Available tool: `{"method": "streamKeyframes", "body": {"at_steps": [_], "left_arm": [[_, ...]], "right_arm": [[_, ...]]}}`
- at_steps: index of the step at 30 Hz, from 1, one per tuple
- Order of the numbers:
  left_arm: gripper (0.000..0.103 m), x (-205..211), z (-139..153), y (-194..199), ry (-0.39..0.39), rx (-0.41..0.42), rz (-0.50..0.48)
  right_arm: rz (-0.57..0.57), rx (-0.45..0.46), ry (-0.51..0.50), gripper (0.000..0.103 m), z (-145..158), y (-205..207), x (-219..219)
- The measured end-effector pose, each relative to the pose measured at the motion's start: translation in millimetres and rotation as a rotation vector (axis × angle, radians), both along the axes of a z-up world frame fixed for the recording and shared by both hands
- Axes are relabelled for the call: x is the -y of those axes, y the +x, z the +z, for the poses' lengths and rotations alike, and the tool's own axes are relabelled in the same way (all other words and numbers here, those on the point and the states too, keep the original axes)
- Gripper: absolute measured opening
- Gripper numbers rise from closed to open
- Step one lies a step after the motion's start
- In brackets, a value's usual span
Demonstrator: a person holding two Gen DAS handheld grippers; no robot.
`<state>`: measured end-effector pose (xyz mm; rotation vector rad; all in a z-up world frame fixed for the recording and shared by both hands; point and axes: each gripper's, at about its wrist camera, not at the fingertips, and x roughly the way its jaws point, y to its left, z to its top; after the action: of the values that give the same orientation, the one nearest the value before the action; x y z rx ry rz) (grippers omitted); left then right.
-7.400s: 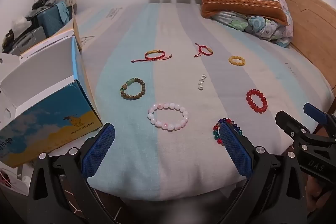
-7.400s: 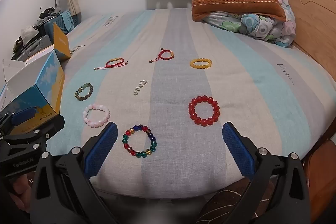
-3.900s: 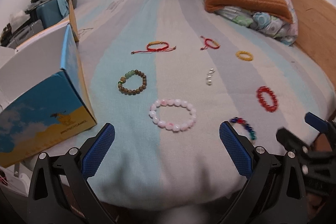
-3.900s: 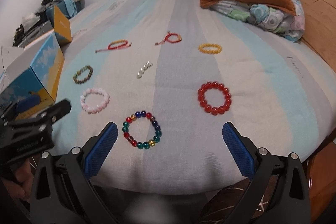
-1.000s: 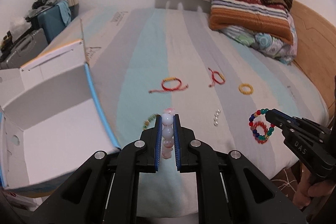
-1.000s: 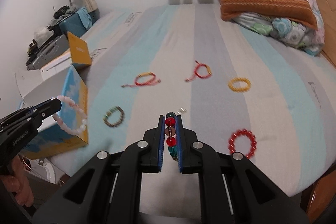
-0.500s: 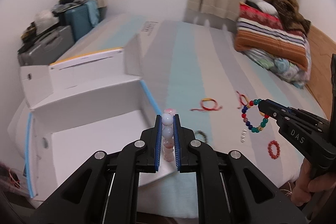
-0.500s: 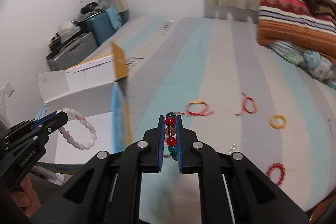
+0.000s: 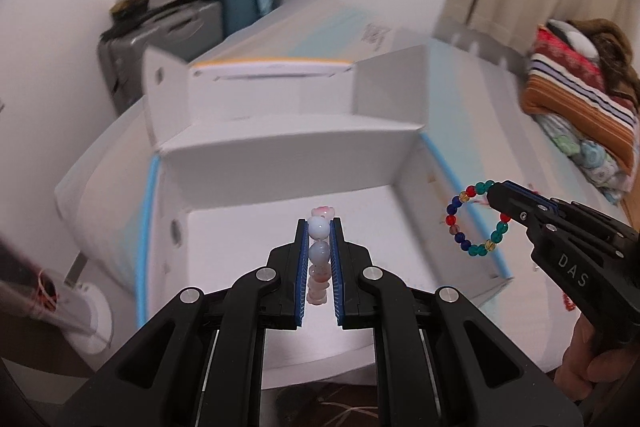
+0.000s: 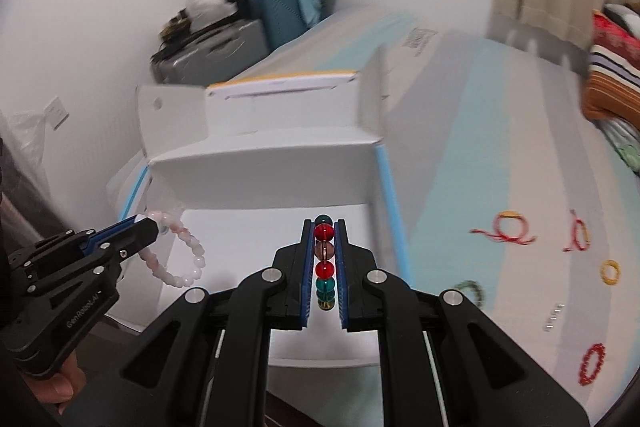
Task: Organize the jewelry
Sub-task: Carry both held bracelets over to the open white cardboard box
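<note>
Two claws clamping bracelets, left claw (image 9: 319, 227), right claw (image 10: 324, 227), open box (image 9: 280, 155) beneath

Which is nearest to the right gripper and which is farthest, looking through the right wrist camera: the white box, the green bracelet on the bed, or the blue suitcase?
From the right gripper, which is clamped on the multicolored bracelet:
1. White box, directly under and ahead of the fingertips.
2. Green bracelet, off to the right on the bed.
3. Blue suitcase, far back against the wall.
</note>
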<state>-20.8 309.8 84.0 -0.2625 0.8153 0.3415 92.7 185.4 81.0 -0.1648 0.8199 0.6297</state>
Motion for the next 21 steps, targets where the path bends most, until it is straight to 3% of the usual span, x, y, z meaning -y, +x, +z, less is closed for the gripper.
{"method": "streamKeyframes", "body": {"at_steps": [10,14,21], "left_arm": [[0.010,-48.2,-62.2,-4.9,-0.080,-0.150,0.072],[0.010,-53.9,-83.4,-1.9,-0.112,-0.183,0.069],[0.010,-57.0,-106.4,-0.6,-0.129,-0.229,0.087]], "right_arm": [[0.054,-0.118,-0.109,0.009,-52.9,4.6,-62.5],[0.041,-0.191,-0.145,0.009,-77.9,13.8,-70.1],[0.031,-0.234,-0.186,0.009,-100.6,21.8,-73.0]]}}
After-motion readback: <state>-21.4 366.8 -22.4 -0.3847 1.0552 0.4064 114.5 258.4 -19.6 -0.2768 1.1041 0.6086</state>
